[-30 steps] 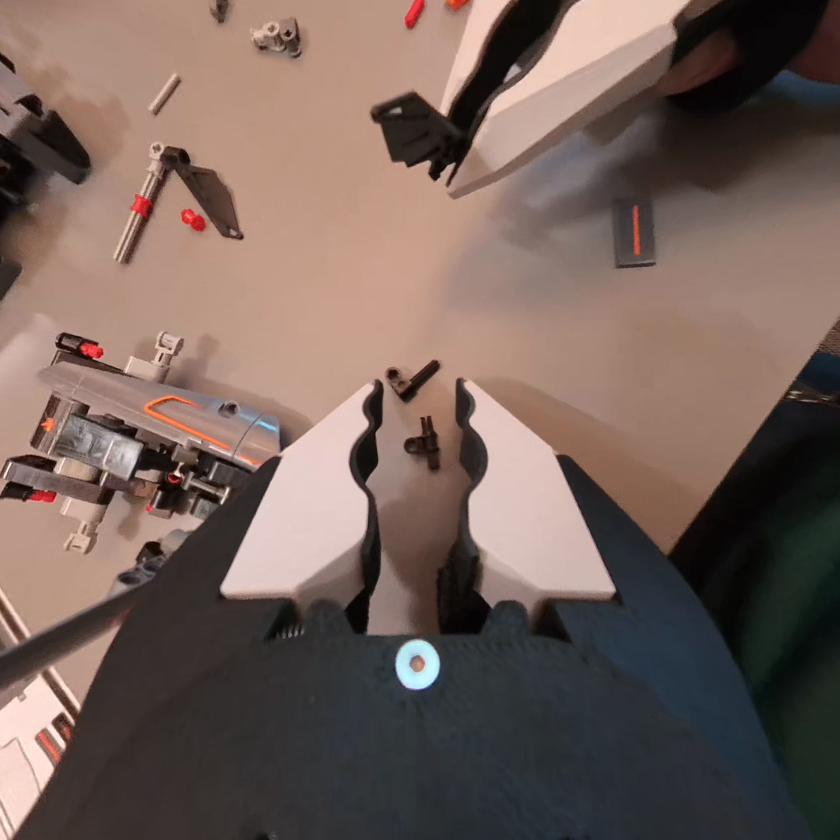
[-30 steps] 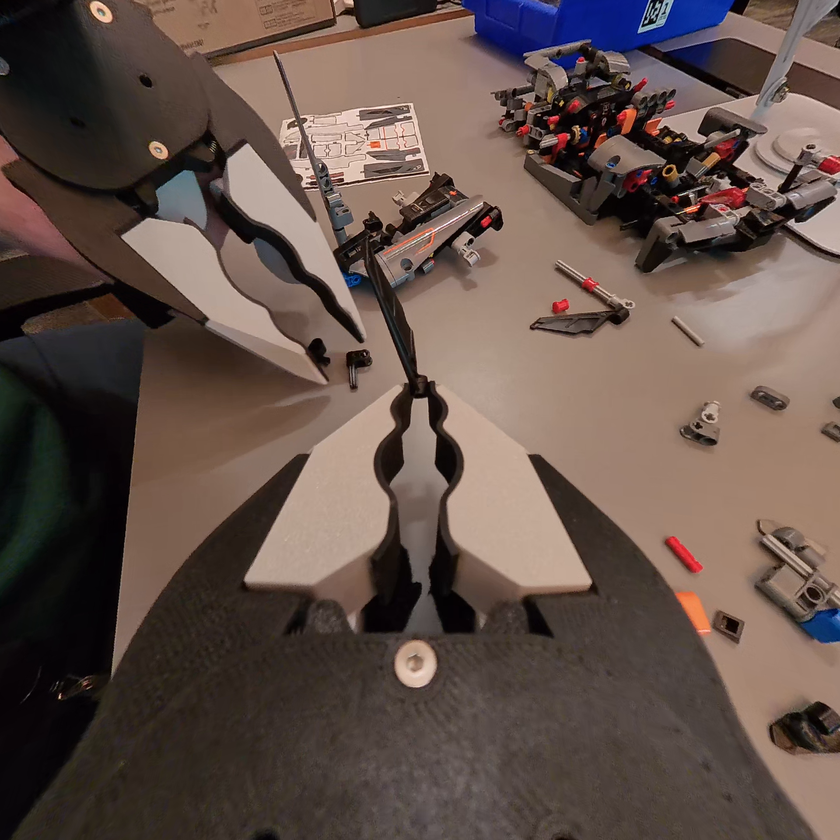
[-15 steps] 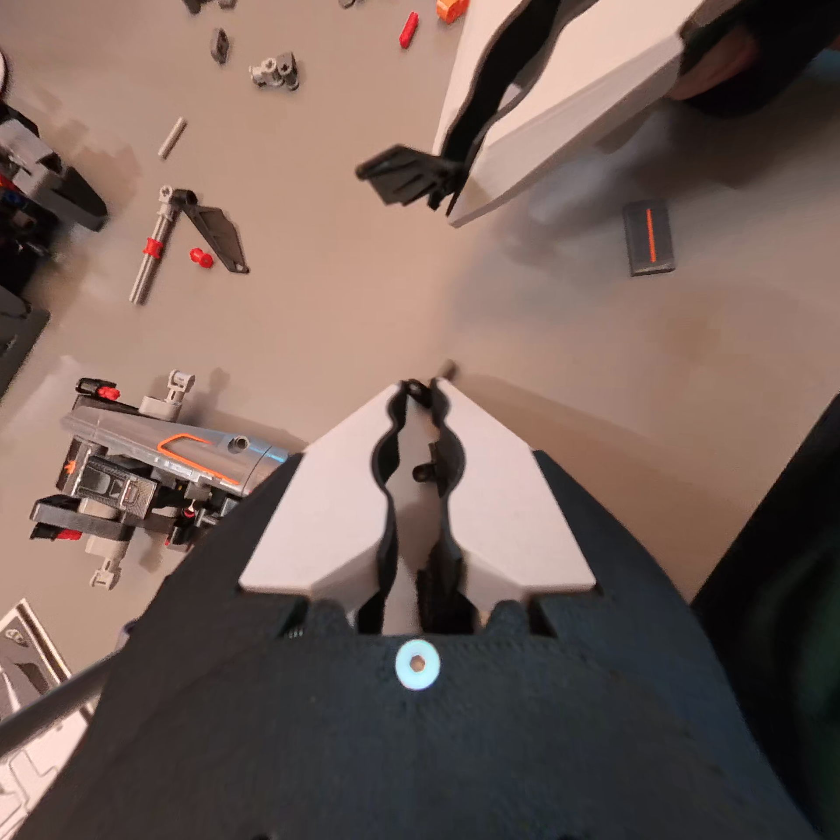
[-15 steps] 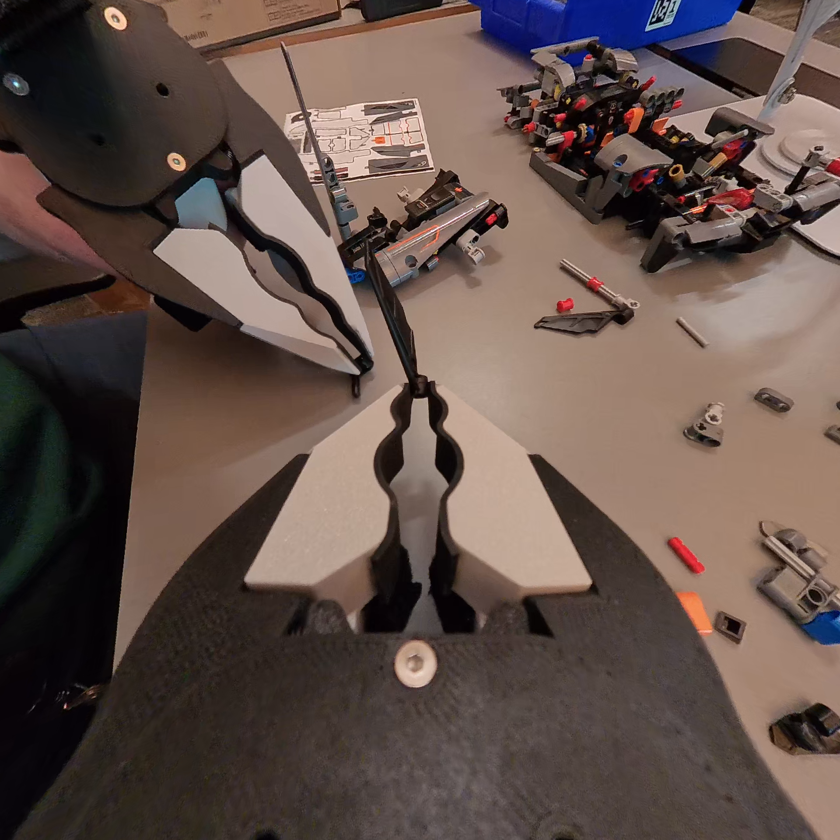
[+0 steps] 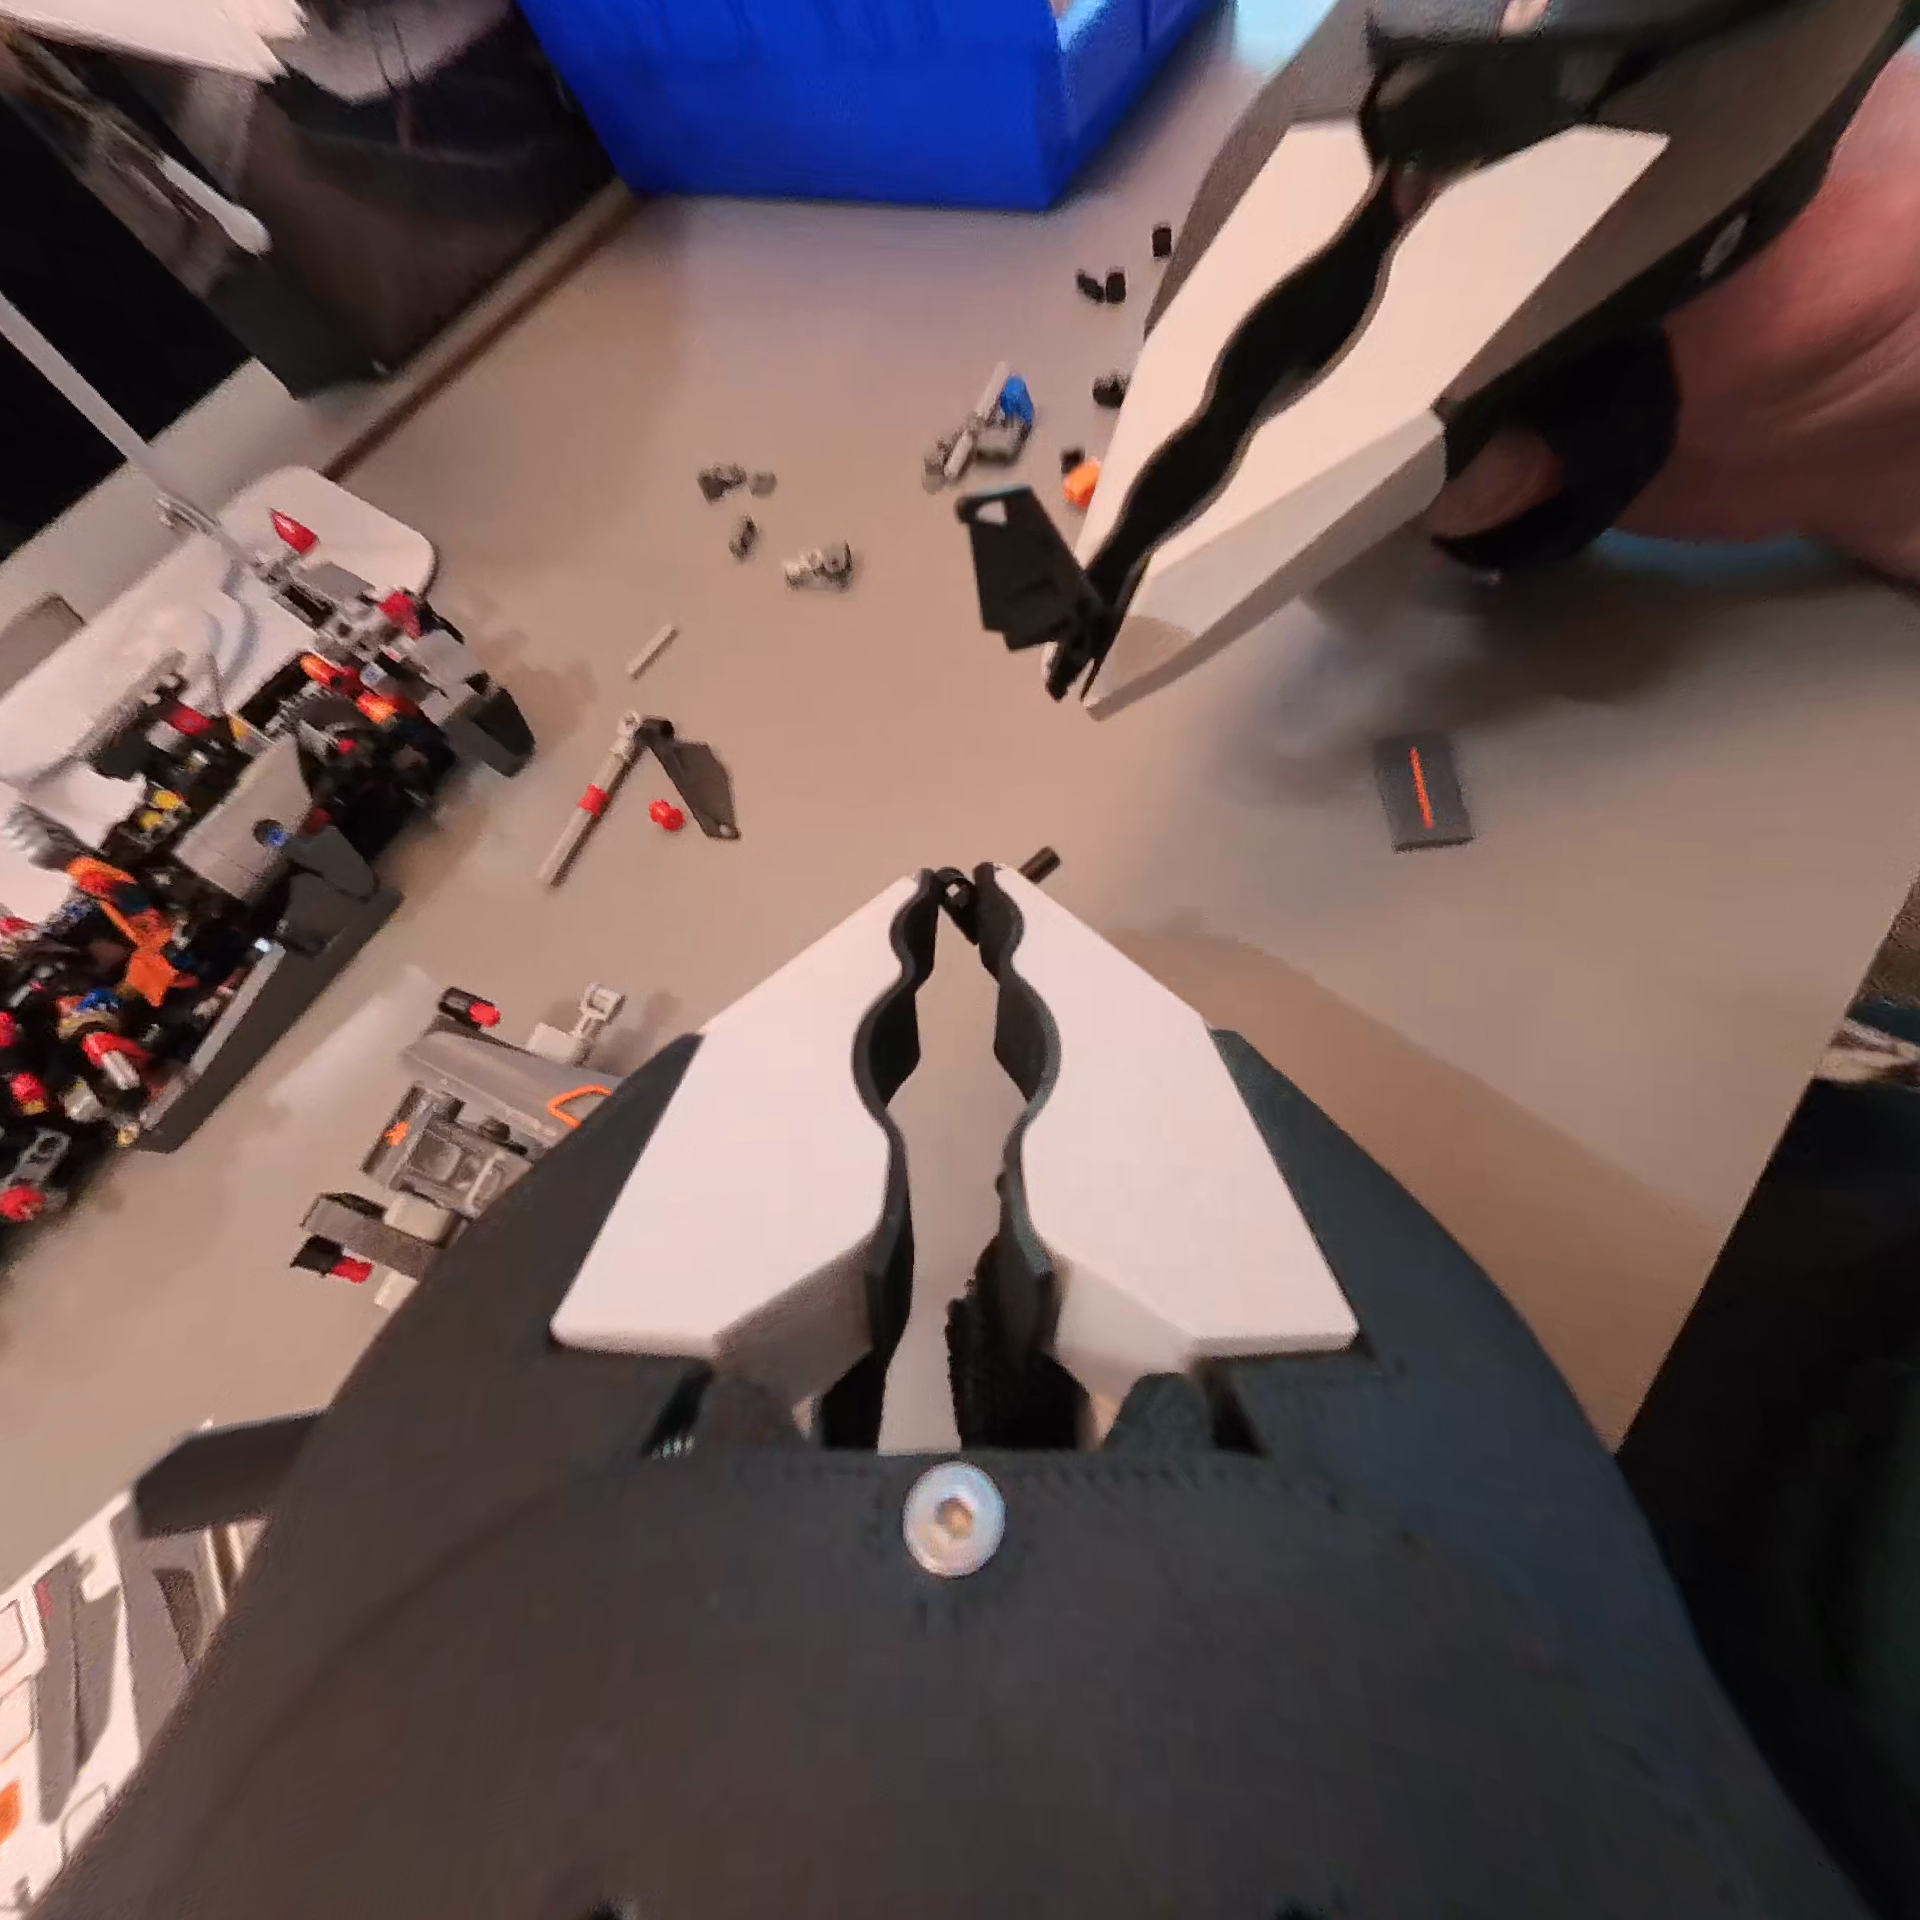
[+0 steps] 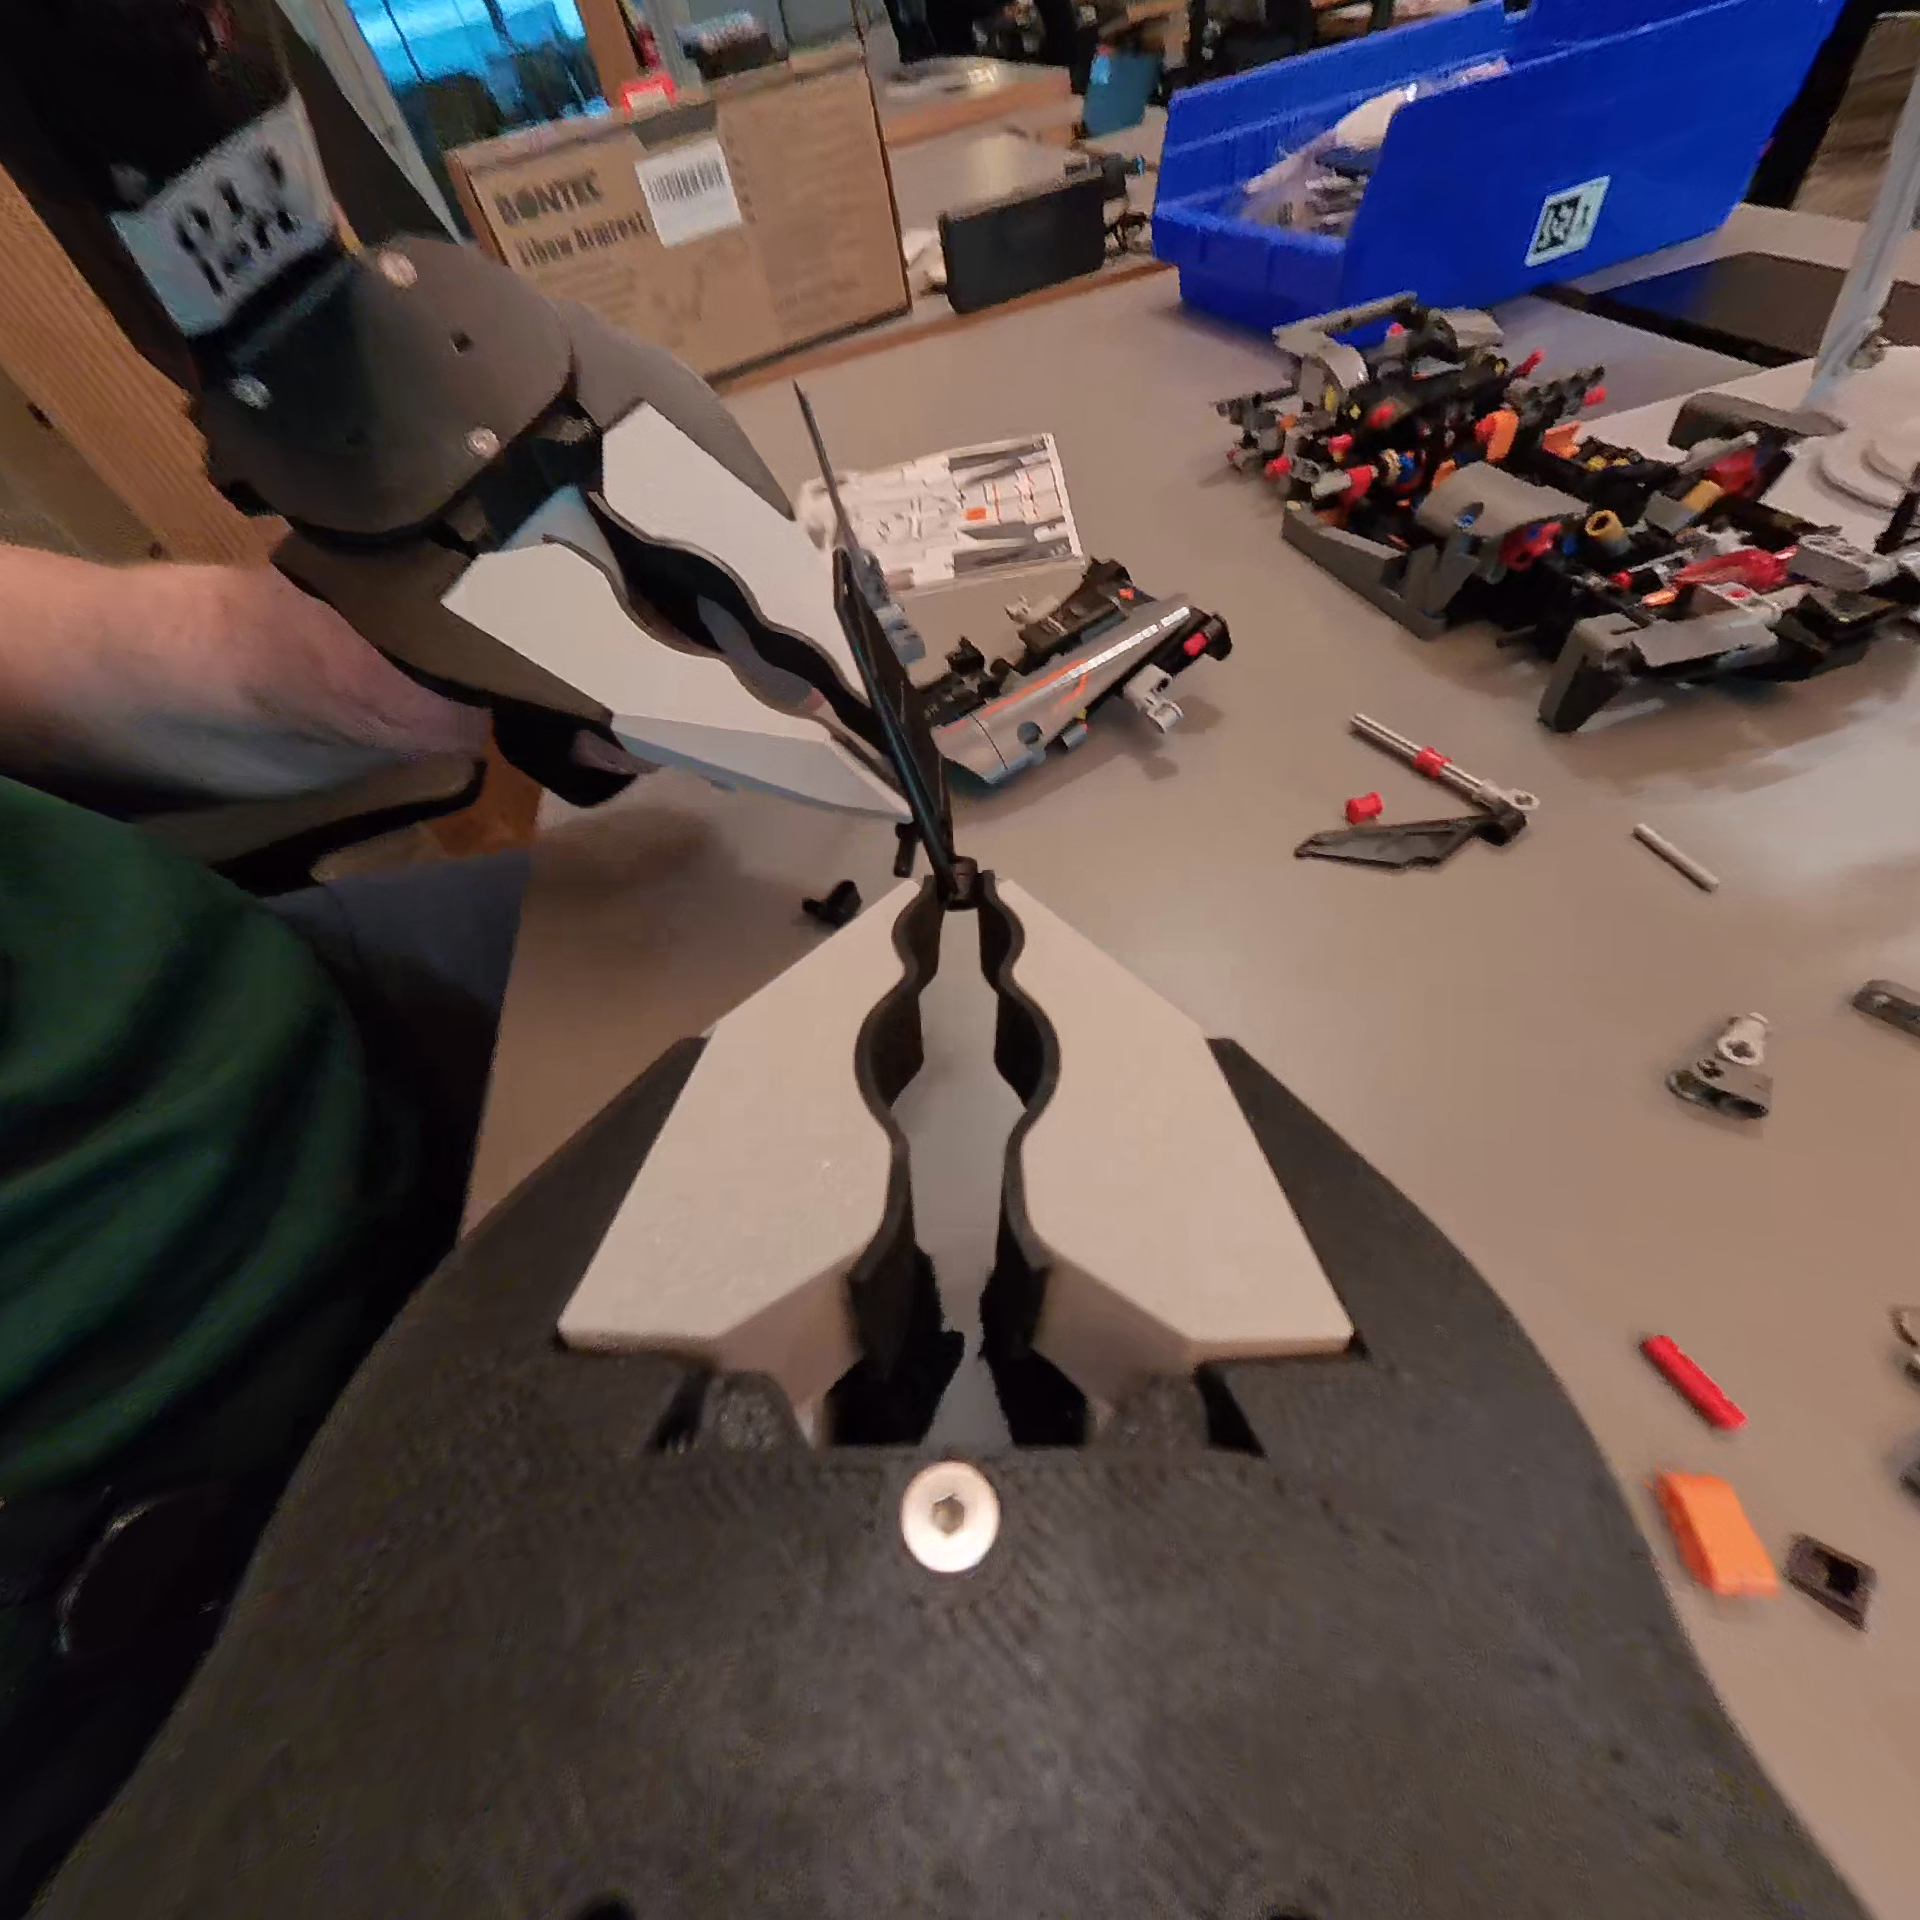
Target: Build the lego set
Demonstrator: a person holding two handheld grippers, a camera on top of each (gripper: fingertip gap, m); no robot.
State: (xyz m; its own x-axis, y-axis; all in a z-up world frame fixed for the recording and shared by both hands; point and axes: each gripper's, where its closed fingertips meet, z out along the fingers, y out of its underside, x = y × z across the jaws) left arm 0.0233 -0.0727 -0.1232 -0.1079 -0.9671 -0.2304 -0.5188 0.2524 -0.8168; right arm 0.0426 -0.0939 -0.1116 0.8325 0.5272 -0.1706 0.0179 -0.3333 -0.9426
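Observation:
My left gripper (image 5: 961, 891) is shut on a small black connector, which sits pinched at its tips and lifted off the grey table (image 5: 1195, 1039). A second small black pin (image 5: 1039, 860) lies on the table just beyond the tips; it also shows in the right wrist view (image 6: 831, 900). My right gripper (image 6: 961, 885) is shut on a thin black panel piece (image 6: 891, 686) that stands up from its tips. In the left wrist view the right gripper (image 5: 1081, 681) hangs at upper right with the panel (image 5: 1013, 566). In the right wrist view the left gripper (image 6: 902, 826) is close to the panel.
A grey sub-assembly (image 6: 1081, 665) lies behind the grippers, the large car chassis (image 6: 1558, 520) farther right, and a blue bin (image 6: 1455, 156) at the back. An axle with a black panel (image 5: 644, 779), a dark striped tile (image 5: 1423, 795) and small loose parts (image 6: 1714, 1532) lie scattered. Only a small space, under 4 cm, lies between the two pairs of fingers. My right gripper's tips are some 10 centimeters from the dark striped tile (image 5: 1423, 795).
My left gripper closed on one of the two small black connectors and lifted it, tilting up toward the right gripper. The other pin stayed on the table. The right gripper kept hold of the panel.

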